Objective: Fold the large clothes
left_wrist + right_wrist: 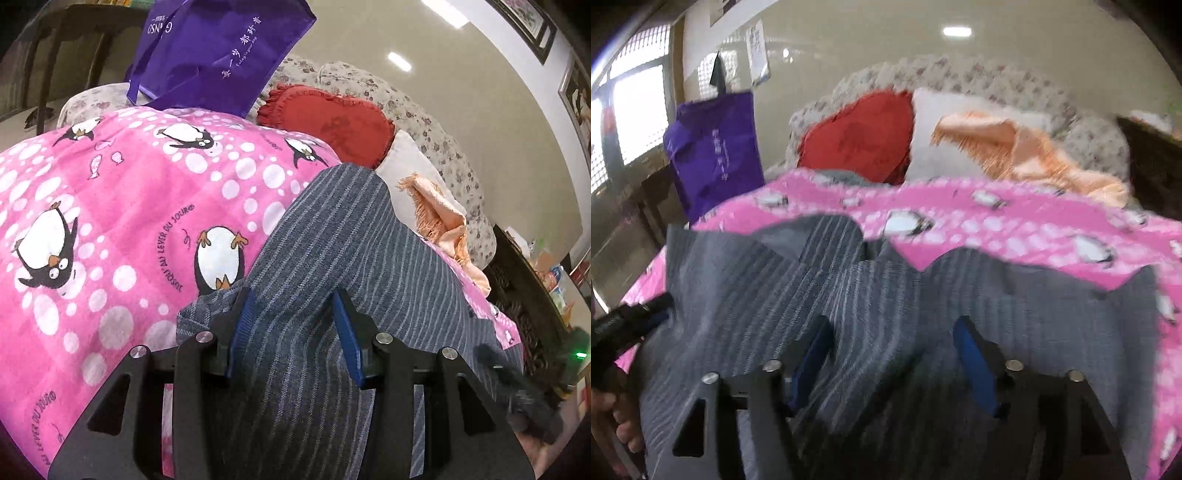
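Left hand-held gripper has its blue pads spread, with a ridge of the garment running up between them; the pads look released rather than pinched on the cloth. Right hand-held gripper is likewise spread wide, garment fabric bunched between and below its fingers, nothing clamped as far as the blurred picture shows.

Sofa, floral, fills the top of both views. Blanket, pink with penguins, covers the seat and takes the whole left of the left view. The garment, grey with pale stripes, lies on the blanket: in the left view it runs from bottom centre up to mid-right; in the right view it spreads across the lower half, with a collar-like notch at mid-left. Bag, purple, stands at upper left. Red cushion, white pillow and fringed peach cloth sit behind.

The step in hand looks like taking hold of an edge to fold it over. To do it well, each set of pads should close on one clean edge, not a bunched ridge, and catch garment only, no blanket. Both sides should lift together, keep the cloth taut between them, and lay it flat so the stripes line up.
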### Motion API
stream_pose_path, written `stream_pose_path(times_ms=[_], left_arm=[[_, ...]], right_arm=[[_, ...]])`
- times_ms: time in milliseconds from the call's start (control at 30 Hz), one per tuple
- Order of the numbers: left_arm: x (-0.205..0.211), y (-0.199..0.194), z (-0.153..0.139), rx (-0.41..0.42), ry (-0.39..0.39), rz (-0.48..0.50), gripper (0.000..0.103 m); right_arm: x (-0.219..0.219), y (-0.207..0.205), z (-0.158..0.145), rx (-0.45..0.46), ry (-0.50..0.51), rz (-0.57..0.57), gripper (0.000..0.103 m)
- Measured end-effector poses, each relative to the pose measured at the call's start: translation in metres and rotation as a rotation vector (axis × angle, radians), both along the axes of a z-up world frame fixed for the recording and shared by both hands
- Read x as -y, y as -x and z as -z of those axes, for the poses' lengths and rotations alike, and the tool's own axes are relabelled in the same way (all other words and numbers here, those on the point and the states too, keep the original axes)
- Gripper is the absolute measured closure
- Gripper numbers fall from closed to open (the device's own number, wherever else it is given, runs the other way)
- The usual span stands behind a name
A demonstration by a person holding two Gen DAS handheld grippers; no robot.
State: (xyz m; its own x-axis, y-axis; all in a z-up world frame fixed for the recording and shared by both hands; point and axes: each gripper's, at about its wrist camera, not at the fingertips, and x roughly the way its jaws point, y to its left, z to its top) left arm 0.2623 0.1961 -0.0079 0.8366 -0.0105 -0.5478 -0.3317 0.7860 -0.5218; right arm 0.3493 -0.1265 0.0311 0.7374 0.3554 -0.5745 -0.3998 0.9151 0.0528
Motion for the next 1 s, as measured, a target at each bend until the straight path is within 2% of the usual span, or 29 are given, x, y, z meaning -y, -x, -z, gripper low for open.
stream_pose_path(times_ms=[100, 200, 267, 333, 400, 433, 533, 567, 600, 633, 767, 833, 867, 933, 1000], left_arm=[[0.001, 0.001, 0.0, -0.003, -0.006, 0.0, 0.06], [0.004, -0.001, -0.001, -0.007, -0.019, 0.002, 0.06], [0.005, 0.001, -0.001, -0.002, -0.024, 0.003, 0.059], [0.004, 0.001, -0.001, 0.012, -0.017, 0.008, 0.057], [0.006, 0.0, -0.002, 0.011, -0.013, 0.03, 0.049], [0.008, -0.001, -0.007, -0.003, -0.02, 0.065, 0.049], [0.007, 0.026, -0.033, 0.027, 0.002, 0.139, 0.048], [0.006, 0.045, -0.043, 0.047, -0.003, 0.169, 0.042], [0.005, 0.06, -0.048, 0.05, -0.022, 0.189, 0.032], [0.004, 0.075, -0.051, 0.042, -0.052, 0.206, 0.028], [0.008, 0.137, -0.037, -0.073, -0.243, 0.254, 0.025], [0.011, 0.156, -0.02, -0.137, -0.273, 0.264, 0.025], [0.012, 0.165, -0.007, -0.18, -0.262, 0.275, 0.025], [0.015, 0.172, 0.013, -0.223, -0.168, 0.306, 0.025], [0.02, 0.182, 0.016, -0.161, -0.148, 0.289, 0.02]], right_arm=[[0.027, 0.038, -0.028, 0.059, -0.062, 0.039, 0.038], [0.054, 0.088, -0.043, 0.072, -0.018, 0.076, 0.038], [0.078, 0.123, -0.043, 0.069, 0.021, 0.091, 0.038], [0.108, 0.152, -0.033, 0.045, 0.016, 0.117, 0.038], [0.141, 0.173, -0.019, -0.007, -0.034, 0.147, 0.038], [0.16, 0.183, -0.008, -0.048, -0.086, 0.151, 0.038], [0.194, 0.201, 0.017, -0.133, -0.18, 0.18, 0.038], [0.2, 0.205, 0.023, -0.152, -0.207, 0.173, 0.038], [0.204, 0.209, 0.03, -0.171, -0.239, 0.163, 0.038], [0.207, 0.212, 0.037, -0.192, -0.273, 0.152, 0.038], [0.2, 0.222, 0.06, -0.265, -0.389, 0.081, 0.037], [0.191, 0.221, 0.072, -0.317, -0.463, 0.043, 0.033], [0.188, 0.22, 0.076, -0.32, -0.485, 0.034, 0.03], [0.187, 0.214, 0.077, -0.305, -0.533, 0.043, 0.029], [0.189, 0.204, 0.079, -0.321, -0.609, 0.056, 0.029]])
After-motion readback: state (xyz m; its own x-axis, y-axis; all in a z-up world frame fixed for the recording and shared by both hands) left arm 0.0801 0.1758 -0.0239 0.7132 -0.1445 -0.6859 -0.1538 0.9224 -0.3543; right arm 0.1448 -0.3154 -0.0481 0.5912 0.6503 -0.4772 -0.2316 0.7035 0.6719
